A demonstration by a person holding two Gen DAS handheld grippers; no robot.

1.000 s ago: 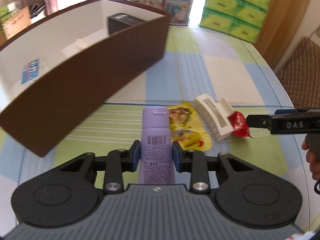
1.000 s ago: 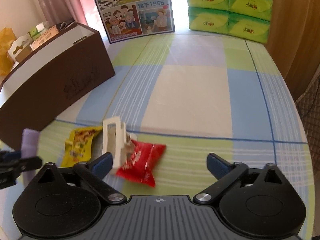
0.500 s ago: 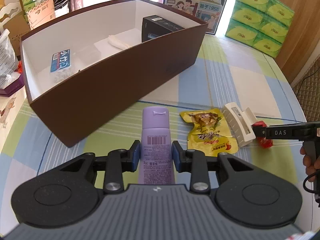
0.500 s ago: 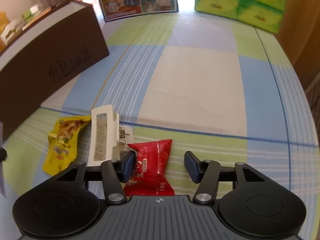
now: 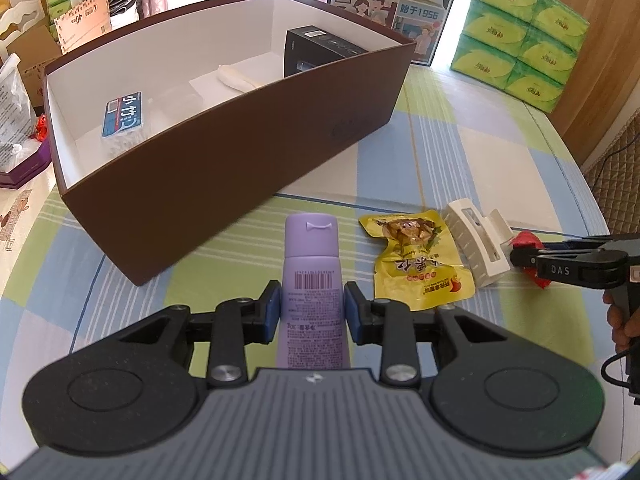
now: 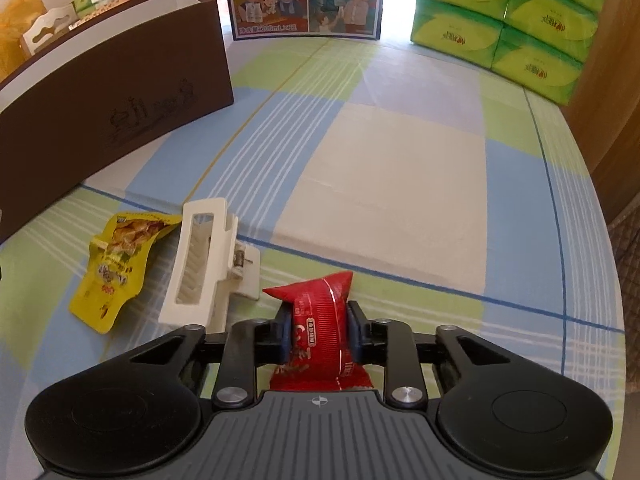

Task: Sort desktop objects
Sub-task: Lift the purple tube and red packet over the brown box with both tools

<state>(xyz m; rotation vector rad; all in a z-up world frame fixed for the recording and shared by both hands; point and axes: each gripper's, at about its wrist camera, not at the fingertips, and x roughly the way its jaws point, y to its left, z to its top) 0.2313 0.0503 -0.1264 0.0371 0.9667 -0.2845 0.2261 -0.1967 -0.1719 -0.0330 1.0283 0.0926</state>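
Left gripper (image 5: pixel 312 308) clamped on lavender tube (image 5: pixel 311 280) just before brown box (image 5: pixel 240 148), right gripper (image 6: pixel 320 332) pinching red snack packet (image 6: pixel 320 320) beside white hair claw (image 6: pixel 204 264) and yellow snack pouch (image 6: pixel 116 264), right of that box.

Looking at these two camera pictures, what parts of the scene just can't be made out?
- Left camera: the bottom end of the purple bottle is hidden behind the left tool.
- Left camera: the near floor of the brown box is hidden by its own front wall.
- Right camera: the lower part of the red packet is covered by the right tool.
- Right camera: the box's inside is hidden by its wall.
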